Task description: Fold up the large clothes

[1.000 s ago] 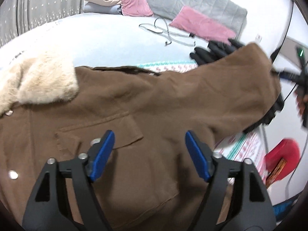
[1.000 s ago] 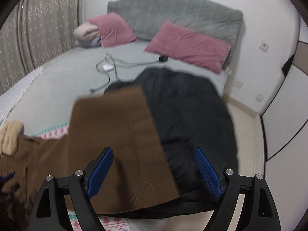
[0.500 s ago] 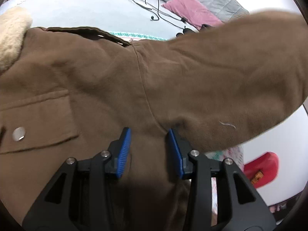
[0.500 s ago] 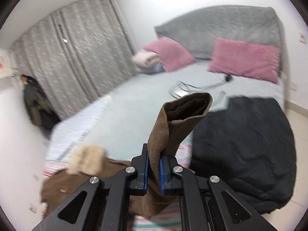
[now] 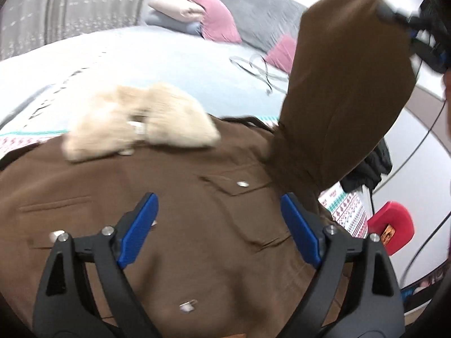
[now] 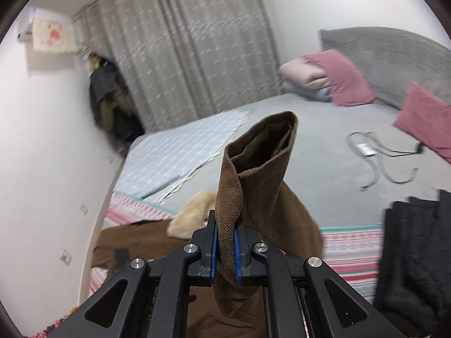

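Left hand-held gripper point(image 5: 220, 226) spread wide, blue pads point(image 5: 138, 229) apart and gripping nothing, poised over the front of the brown coat point(image 5: 174, 214). Just ahead of the fingers, a flapped chest pocket with a metal snap point(image 5: 241, 184); nearer, below the jaws, a small metal tag point(image 5: 187, 307) on the cloth. Beyond the pocket, slightly left, the cream fur collar point(image 5: 146, 121), blurred. Ahead and to the right, the coat's sleeve point(image 5: 341, 84) raised steeply off the body, its cuff end up near the right hand-held gripper at the top right edge. Farther right, past the edge of the bed, a red object point(image 5: 390, 232). Farthest ahead, grey bed surface point(image 5: 157, 62), a tangle of cable point(image 5: 259, 69), pink pillows point(image 5: 217, 19).

Right hand-held gripper point(image 6: 225, 253) clamped nearly closed on the sleeve point(image 6: 253, 174) close to the cuff, the cuff opening standing upright above the pads and gaping toward the camera. Below and left of the jaws, the coat body point(image 6: 135, 239) flat on the patterned blanket point(image 6: 349, 242), the fur collar point(image 6: 194, 214) just beyond. To the right, a dark garment point(image 6: 417, 248) in folds. Farther ahead, a striped sheet point(image 6: 180, 152), the cable with a small white device point(image 6: 366, 149), pink pillows point(image 6: 346, 79) and folded bedding against the grey headboard point(image 6: 386, 48). Farthest, grey curtains point(image 6: 180, 45) and dark clothes point(image 6: 110, 98) in the corner.
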`<state>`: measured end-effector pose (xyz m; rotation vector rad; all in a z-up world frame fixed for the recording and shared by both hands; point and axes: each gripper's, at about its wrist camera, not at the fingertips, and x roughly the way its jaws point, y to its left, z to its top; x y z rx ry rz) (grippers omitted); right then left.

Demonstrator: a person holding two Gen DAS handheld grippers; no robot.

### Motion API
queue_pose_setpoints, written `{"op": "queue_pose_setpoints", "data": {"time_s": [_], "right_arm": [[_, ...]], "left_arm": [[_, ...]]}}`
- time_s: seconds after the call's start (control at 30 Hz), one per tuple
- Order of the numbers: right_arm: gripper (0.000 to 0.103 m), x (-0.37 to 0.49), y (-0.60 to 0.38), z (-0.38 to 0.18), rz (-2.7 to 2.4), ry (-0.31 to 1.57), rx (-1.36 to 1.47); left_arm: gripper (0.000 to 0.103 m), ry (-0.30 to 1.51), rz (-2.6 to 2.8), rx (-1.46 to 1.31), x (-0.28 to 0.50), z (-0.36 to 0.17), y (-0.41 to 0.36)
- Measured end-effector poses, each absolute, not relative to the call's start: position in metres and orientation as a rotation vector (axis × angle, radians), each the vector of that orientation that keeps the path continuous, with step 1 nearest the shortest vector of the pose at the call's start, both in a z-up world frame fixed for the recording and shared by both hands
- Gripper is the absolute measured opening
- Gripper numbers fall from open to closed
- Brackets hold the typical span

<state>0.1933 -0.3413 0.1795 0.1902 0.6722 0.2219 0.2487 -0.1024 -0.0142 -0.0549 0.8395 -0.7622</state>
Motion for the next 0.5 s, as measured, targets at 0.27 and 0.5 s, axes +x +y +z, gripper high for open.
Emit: {"op": "queue_pose_setpoints", "data": {"time_s": [0.27,0.5], "right_arm": [[0.055,0.225,-0.298,0.120,0.403,0.756,0.276],[0.059,0.223,-0.393,0.036,0.129,0.835,0.436]], "left_arm": [[0.091,0.898,-0.672,-0.224,0.274,-0.050,-0.024],[0.088,0.988,-0.635,-0.105,0.286,-0.083,-0.069]]}}
